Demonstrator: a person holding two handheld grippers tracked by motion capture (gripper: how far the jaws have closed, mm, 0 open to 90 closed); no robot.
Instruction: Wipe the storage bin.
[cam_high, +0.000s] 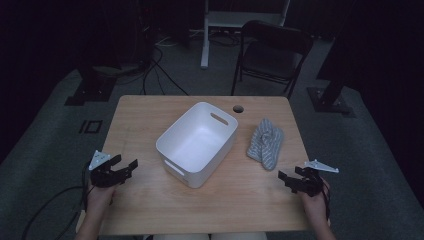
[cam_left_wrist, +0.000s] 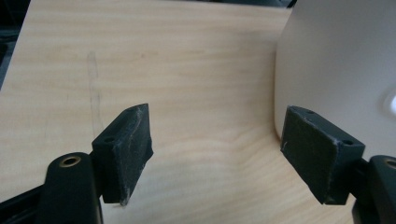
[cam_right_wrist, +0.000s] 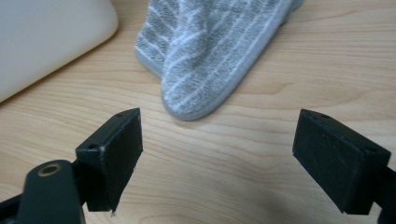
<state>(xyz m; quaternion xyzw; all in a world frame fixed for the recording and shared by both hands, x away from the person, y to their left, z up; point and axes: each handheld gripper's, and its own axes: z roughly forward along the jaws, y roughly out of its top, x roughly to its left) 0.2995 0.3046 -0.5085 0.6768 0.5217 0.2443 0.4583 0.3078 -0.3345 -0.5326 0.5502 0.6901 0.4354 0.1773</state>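
Towel waiting beside the empty bin

On the wooden table (cam_high: 145, 120), the white bin (cam_high: 197, 145) sits centre, striped towel (cam_high: 266, 142) just right of it; right gripper (cam_high: 292, 182) and left gripper (cam_high: 122, 167), jaws apart and empty, should approach low and pinch the towel's near edge

No legible text, label, brand, number or sign appears on the bench (cam_high: 150, 120), white bin (cam_high: 197, 142) or striped towel (cam_high: 266, 142).
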